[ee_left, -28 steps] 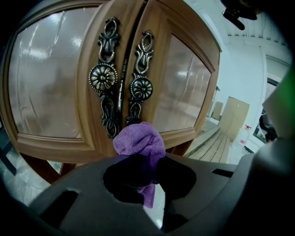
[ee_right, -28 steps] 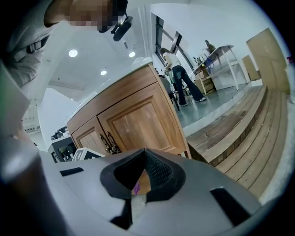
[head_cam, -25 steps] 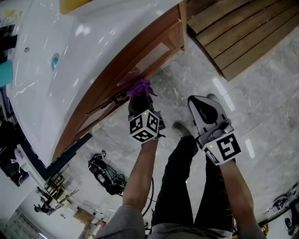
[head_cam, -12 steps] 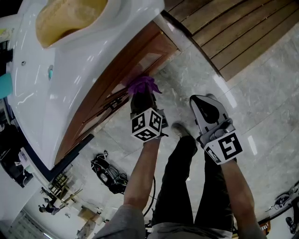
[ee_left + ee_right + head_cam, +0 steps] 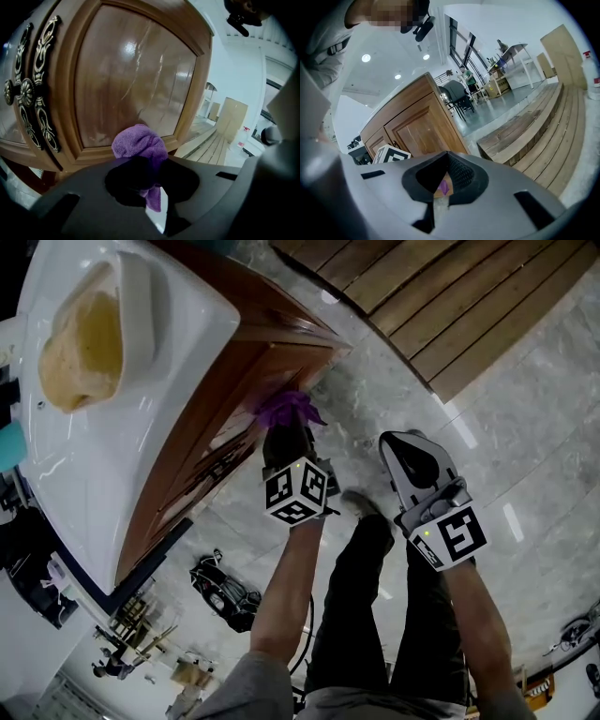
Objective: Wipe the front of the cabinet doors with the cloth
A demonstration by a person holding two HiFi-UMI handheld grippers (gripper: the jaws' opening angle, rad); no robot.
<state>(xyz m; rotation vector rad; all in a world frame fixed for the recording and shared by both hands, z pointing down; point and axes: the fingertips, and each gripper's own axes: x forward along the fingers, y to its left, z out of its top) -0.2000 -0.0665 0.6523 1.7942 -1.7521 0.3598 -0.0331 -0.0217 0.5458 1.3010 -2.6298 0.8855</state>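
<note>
Far left in the head view: glossy white sink top [image 5: 141,418] over a brown wooden cabinet. Below its edge, the cabinet door [image 5: 220,423], seen close in the left gripper view [image 5: 131,79] as a shiny arched panel in a lighter frame. Ornate metal handles [image 5: 29,93] on the door's left side.

Next, the left gripper [image 5: 284,430] [image 5: 145,174], held out toward the door, clamped tight on a purple cloth [image 5: 287,409] [image 5: 139,144]. Bunched into a wad ahead of the jaws, one corner hanging down between them. Wad up against the lower frame of the door, apparently touching it.

Further right, the right gripper [image 5: 412,448] [image 5: 443,185], well apart from the cabinet, above the pale marble floor [image 5: 534,437]. Jaws pressed together, nothing held between them.

Top right: wooden decking [image 5: 441,306] raised beside the floor.
</note>
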